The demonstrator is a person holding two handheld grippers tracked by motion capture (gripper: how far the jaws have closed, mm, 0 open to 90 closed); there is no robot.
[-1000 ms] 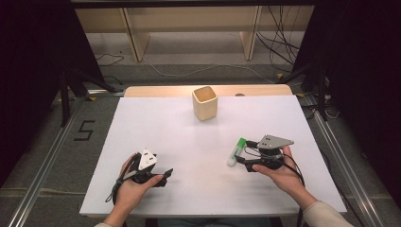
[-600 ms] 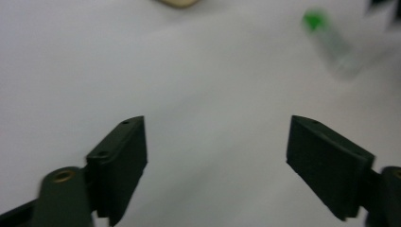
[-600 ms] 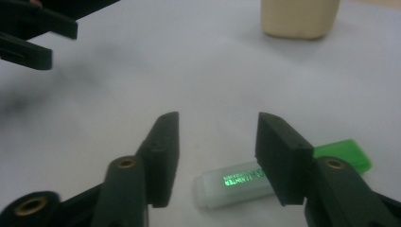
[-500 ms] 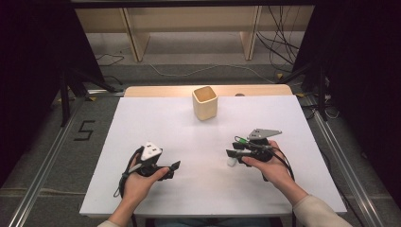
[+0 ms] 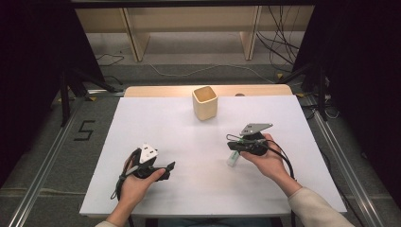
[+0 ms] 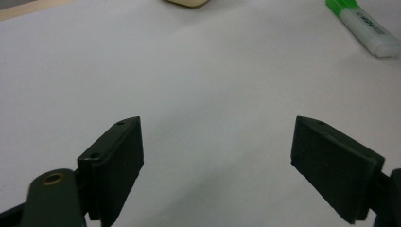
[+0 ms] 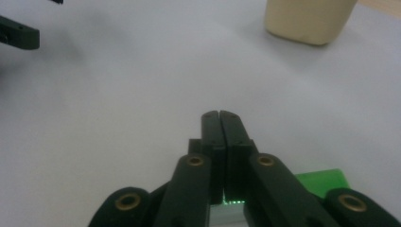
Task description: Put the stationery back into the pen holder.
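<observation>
Your right gripper (image 7: 220,116) is clenched empty above the white, green-capped highlighter (image 5: 233,158) lying on the white table (image 5: 189,137); left gripper (image 6: 217,156) released. Likely pick-up pending: spread jaws, descend.

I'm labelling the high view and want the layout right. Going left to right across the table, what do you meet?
Left gripper → cup → marker. The right gripper overlaps the marker, so I leave it out of the order.
</observation>
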